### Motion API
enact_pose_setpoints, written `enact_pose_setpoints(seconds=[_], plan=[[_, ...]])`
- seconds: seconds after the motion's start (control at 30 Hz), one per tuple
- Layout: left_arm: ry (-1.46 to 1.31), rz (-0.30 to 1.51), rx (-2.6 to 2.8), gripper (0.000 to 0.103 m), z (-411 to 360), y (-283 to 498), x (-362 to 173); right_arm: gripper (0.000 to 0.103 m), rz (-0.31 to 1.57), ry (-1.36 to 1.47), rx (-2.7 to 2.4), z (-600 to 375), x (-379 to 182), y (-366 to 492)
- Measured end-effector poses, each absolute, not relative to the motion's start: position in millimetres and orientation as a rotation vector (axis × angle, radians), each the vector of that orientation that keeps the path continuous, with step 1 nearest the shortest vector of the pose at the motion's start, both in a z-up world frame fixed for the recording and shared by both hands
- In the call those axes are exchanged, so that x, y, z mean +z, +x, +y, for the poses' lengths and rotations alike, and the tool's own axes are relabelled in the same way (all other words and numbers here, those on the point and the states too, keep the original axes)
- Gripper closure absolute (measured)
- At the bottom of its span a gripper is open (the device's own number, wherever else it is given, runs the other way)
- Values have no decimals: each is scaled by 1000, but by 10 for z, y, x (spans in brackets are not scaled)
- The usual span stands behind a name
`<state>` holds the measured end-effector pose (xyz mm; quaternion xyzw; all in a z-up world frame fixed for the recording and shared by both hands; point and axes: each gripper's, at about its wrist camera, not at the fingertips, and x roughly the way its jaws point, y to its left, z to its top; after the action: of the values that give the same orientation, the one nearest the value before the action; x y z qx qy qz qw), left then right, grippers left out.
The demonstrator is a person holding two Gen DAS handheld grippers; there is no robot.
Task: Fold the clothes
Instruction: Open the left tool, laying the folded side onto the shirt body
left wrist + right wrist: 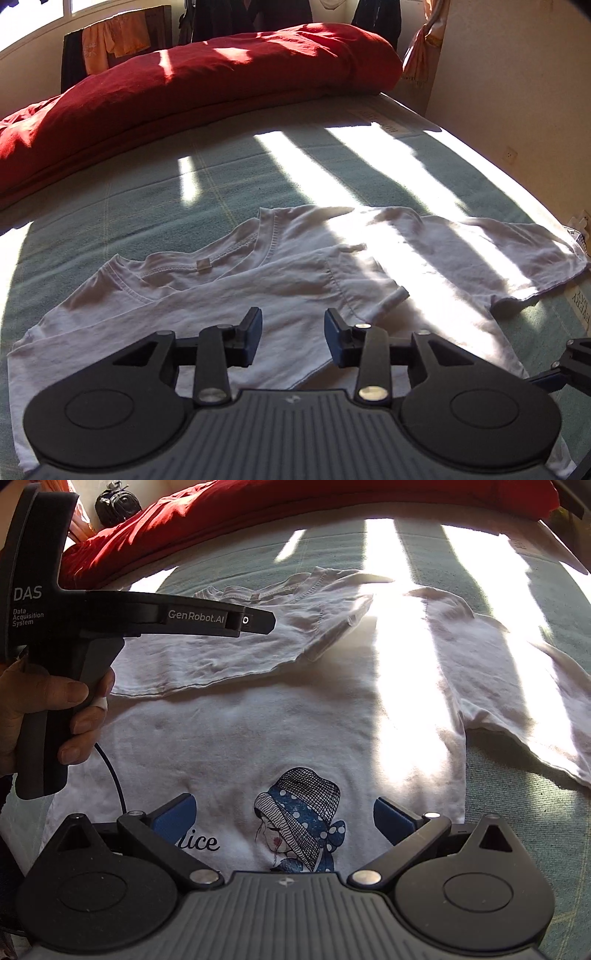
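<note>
My left claw (293, 334) parted, empty above folded-over sleeve of white cotton T-shirt (229, 295). Right claw (284, 818) wide apart, empty. Next: smooth flap, fold opposite sleeve symmetrically.

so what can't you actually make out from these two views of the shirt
- White t-shirt hem: right wrist view, hidden behind the right hand-held gripper body.
- Printed word: right wrist view, its start is covered by a gripper finger.
- Label text on the bed cover: left wrist view, too small and sun-bleached.
- Shirt's lower left side: left wrist view, behind the left hand-held gripper.
</note>
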<state>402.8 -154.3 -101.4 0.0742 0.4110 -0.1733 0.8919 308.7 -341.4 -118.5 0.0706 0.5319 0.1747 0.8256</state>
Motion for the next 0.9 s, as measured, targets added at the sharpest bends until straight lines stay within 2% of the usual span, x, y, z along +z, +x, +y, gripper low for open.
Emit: enact_pose_setpoints(seconds=[0.1,0.17,0.4,0.6,0.9], plan=[[205,843,-268,60,-1174,3846,-986,0,1136,144,370,-3404,-1160,3110],[242,840,-188,50,-902,3716,-980,0,1141,133,371,-3389,-1159,3124],[340,929,72,50,-91,3439,-1230,0,1161,59,390,-3228,-1181,3188],[355,938,124,49,100,3512,-1557,0,1155,12,416,-2980,-1143,3257],[286,910,179,46,377,3524,-1564,0,1112,5,424,-2736,-1048,3348]])
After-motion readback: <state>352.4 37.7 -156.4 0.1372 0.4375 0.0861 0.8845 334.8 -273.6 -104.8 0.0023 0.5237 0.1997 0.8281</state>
